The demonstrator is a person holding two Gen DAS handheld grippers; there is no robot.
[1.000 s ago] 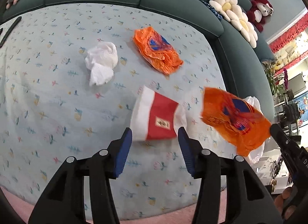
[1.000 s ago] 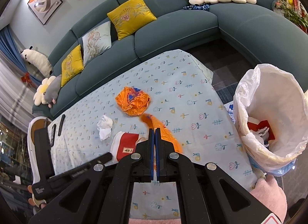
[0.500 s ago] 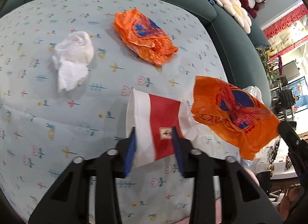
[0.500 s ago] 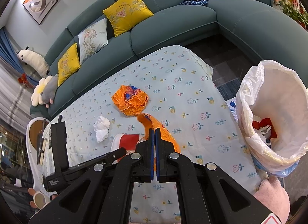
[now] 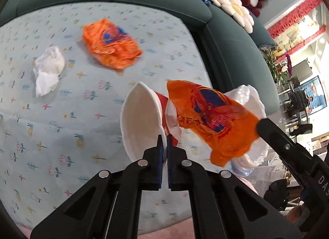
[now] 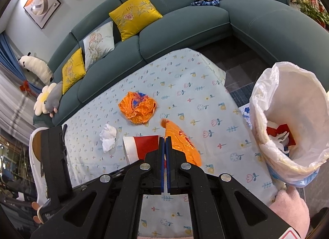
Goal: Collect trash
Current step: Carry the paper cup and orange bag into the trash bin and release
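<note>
My left gripper is shut on the rim of a red and white paper cup and holds it tilted above the table. The cup also shows in the right wrist view. My right gripper is shut on an orange plastic wrapper, which hangs in the air to the right of the cup in the left wrist view. A second crumpled orange wrapper and a white tissue wad lie on the flowered tablecloth.
A bin lined with a white bag stands off the table's right end and holds red and white trash. A teal sofa with yellow cushions curves behind the table. A pink cloth lies at the near right.
My left gripper has closed on the cup's rim and lifted it off the table, tipping its mouth toward me. My right gripper still holds the orange wrapper, slightly nearer the bin.
</note>
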